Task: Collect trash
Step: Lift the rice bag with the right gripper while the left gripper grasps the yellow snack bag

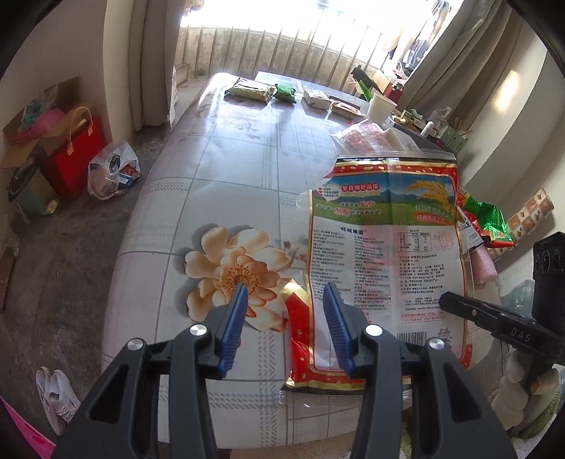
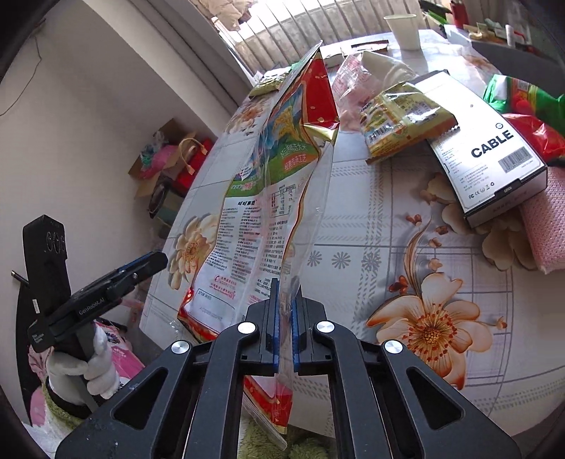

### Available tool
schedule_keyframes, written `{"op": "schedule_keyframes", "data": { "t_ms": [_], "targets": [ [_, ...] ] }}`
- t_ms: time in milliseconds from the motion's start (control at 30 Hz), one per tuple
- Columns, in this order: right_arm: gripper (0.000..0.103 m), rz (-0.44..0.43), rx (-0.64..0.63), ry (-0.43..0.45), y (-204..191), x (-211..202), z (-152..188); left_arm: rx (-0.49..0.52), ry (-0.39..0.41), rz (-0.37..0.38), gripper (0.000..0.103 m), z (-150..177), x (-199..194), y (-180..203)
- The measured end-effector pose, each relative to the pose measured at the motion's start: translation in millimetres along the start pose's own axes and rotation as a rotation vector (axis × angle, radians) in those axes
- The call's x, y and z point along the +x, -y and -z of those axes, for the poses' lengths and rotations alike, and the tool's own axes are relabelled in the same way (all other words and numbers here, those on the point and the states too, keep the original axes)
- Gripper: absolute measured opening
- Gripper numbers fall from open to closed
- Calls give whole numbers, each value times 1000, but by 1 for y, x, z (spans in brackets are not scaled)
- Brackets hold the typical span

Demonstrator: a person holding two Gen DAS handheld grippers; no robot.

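**Snack bag pinched by the right gripper, lifted over the worktop**

Snack bag (image 2: 268, 197), red-edged and printed with small text, stands on edge in the right wrist view, its lower end clamped between the pads of the right gripper (image 2: 285, 300). Only the left wrist view shows the bag's (image 1: 385, 247) flat printed face, just right of the left gripper (image 1: 284, 300), whose jaws stand partly apart and hold nothing.

Beneath is the worktop (image 1: 226, 169), covered in a glossy flowered cloth, with curtains (image 1: 152, 63) and a barred window beyond.

Left of the left gripper, on the floor, lie a white plastic bag (image 1: 113, 169) and a red carrier bag (image 1: 76, 159). Right of the right gripper lie a yellow packet (image 2: 402, 113), a white box marked CABLE (image 2: 487, 148) and green-red wrappers (image 2: 522, 102). A paper cup (image 2: 404, 30) stands far ahead.
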State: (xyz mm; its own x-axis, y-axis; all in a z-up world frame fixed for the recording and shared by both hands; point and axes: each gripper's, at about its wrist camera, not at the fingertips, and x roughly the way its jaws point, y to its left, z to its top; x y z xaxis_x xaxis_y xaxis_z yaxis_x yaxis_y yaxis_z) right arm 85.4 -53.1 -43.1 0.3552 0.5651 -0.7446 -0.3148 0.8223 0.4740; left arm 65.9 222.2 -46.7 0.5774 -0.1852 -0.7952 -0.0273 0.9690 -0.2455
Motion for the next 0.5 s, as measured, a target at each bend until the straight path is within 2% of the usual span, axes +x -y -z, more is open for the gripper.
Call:
{"op": "schedule_keyframes", "data": {
  "t_ms": [67, 167, 233, 367, 500],
  "targets": [
    [3, 0, 4, 6, 8, -6, -1, 12, 12, -1, 47, -18, -1, 1],
    [3, 23, -21, 32, 13, -16, -6, 0, 45, 35, 59, -54, 2, 6],
    [3, 41, -39, 54, 16, -25, -5, -16, 62, 83, 71, -80, 9, 11],
    [2, 29, -21, 96, 29, -47, -2, -35, 8, 152, 73, -129, 50, 26],
    [2, 67, 20, 137, 49, -81, 3, -45, -55, 214, 73, -160, 90, 48]
  ]
}}
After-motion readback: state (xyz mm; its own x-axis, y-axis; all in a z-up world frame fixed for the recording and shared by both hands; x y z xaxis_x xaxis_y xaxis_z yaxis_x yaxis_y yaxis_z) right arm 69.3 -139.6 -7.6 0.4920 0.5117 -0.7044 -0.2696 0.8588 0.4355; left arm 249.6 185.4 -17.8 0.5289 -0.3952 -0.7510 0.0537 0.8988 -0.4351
